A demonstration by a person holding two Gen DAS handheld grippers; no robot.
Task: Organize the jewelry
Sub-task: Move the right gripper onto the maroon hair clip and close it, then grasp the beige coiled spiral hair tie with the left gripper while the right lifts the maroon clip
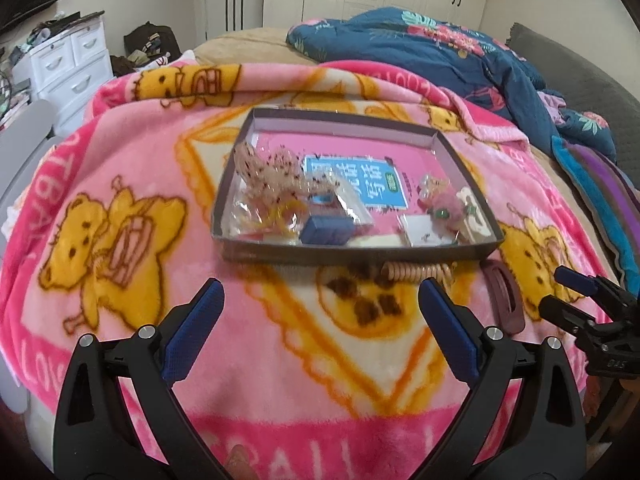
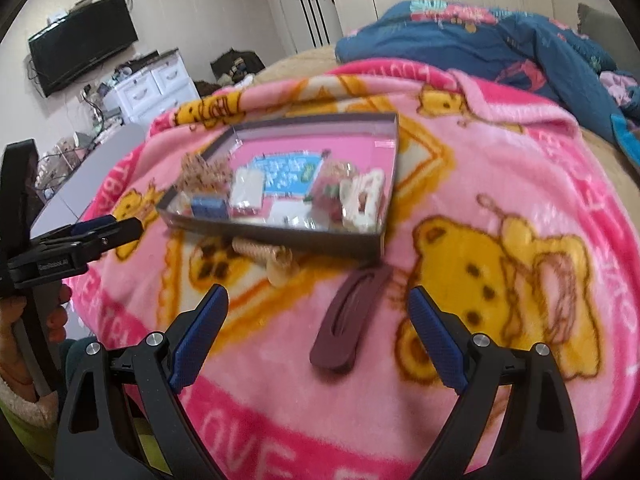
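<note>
A shallow dark-walled box tray (image 1: 352,255) (image 2: 280,242) sits on a pink bear blanket and holds a blue box (image 1: 326,230), hair ties, clips and small packets. A beige spiral hair tie (image 1: 416,271) (image 2: 260,251) lies just in front of the tray. A maroon hair clip (image 1: 505,300) (image 2: 350,328) lies on the blanket to its right. My left gripper (image 1: 320,292) is open and empty, short of the tray. My right gripper (image 2: 318,300) is open and empty, with the maroon clip between its fingers' line, lower down.
The pink blanket (image 1: 160,184) covers a bed. A blue floral quilt (image 1: 460,52) is heaped at the back right. White drawers (image 1: 68,60) and a wall television (image 2: 84,44) stand at the left. White wardrobe doors are behind.
</note>
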